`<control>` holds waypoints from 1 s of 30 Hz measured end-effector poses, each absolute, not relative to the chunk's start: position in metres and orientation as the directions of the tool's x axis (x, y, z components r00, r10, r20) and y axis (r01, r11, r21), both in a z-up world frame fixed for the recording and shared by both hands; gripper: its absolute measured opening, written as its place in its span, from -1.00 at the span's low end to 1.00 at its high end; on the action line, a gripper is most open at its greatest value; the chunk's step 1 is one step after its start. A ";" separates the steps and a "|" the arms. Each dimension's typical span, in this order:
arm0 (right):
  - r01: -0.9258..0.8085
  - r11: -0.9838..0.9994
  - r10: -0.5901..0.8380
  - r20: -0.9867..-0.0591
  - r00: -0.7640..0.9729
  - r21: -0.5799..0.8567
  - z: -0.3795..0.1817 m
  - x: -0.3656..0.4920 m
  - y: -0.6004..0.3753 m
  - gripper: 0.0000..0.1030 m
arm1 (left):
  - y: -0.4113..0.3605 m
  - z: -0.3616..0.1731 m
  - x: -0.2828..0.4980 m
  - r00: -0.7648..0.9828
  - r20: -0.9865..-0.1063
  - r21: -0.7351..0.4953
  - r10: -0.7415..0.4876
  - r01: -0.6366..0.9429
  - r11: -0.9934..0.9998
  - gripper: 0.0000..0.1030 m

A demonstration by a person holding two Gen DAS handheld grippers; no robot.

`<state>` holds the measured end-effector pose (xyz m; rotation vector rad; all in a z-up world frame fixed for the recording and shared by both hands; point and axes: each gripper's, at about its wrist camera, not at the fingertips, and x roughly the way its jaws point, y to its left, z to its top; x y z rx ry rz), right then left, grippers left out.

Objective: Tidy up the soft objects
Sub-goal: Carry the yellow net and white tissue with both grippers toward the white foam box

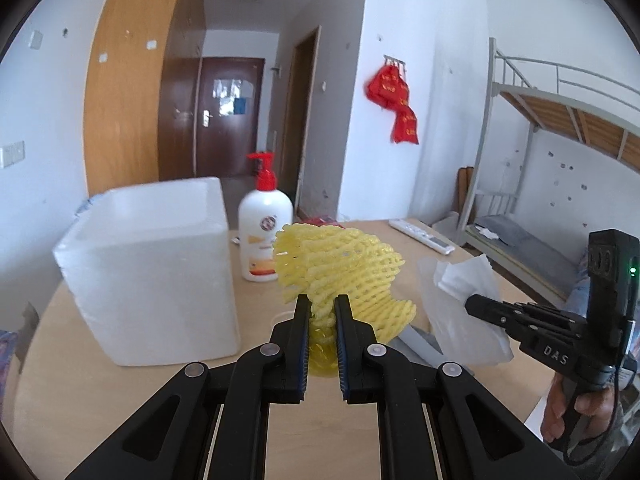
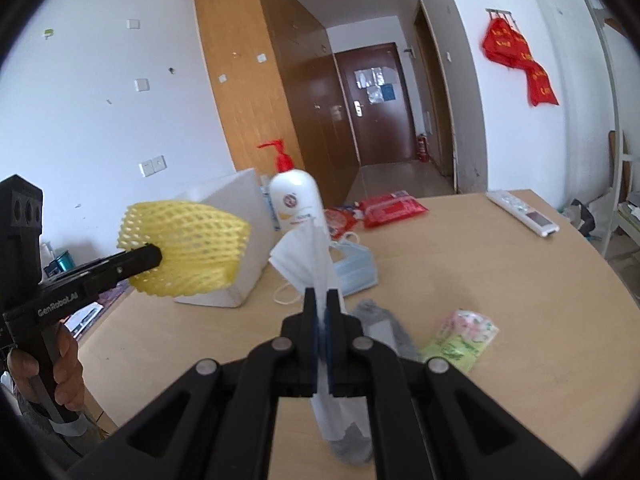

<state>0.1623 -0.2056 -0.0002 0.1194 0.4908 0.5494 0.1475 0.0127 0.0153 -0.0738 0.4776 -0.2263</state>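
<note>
1. In the left wrist view, the left gripper (image 1: 322, 308) fills the bottom centre of the frame. Its jaws are nearly closed and pinch a yellow foam net sleeve (image 1: 344, 272), which rises above the fingertips in the middle of the frame, clear of the wooden table (image 1: 100, 392).
2. At the right edge of that view, the right gripper (image 1: 470, 303) reaches in from the lower right, held by a hand (image 1: 576, 412). It grips a white face mask (image 1: 464, 300).
3. In the right wrist view, the right gripper's jaws at bottom centre are fully closed on the mask, which fans upward and also hangs down below them.
4. A white foam box (image 1: 152, 272) stands at centre left of the left wrist view, with a lotion pump bottle (image 1: 264, 232) just to its right.
5. In the right wrist view, a blue stack of masks (image 2: 356, 268) lies mid-frame on the table, a grey sock (image 2: 380, 324) and a small tissue pack (image 2: 464, 336) lower right, a red wipes packet (image 2: 392, 208) behind, and a remote control (image 2: 524, 212) at upper right.
</note>
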 end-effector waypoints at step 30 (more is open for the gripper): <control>-0.705 0.679 0.725 -0.343 0.598 0.205 0.030 0.116 -0.103 -0.91 | 0.077 0.039 0.053 0.933 -0.354 -0.039 0.061 -0.080 0.996 -0.76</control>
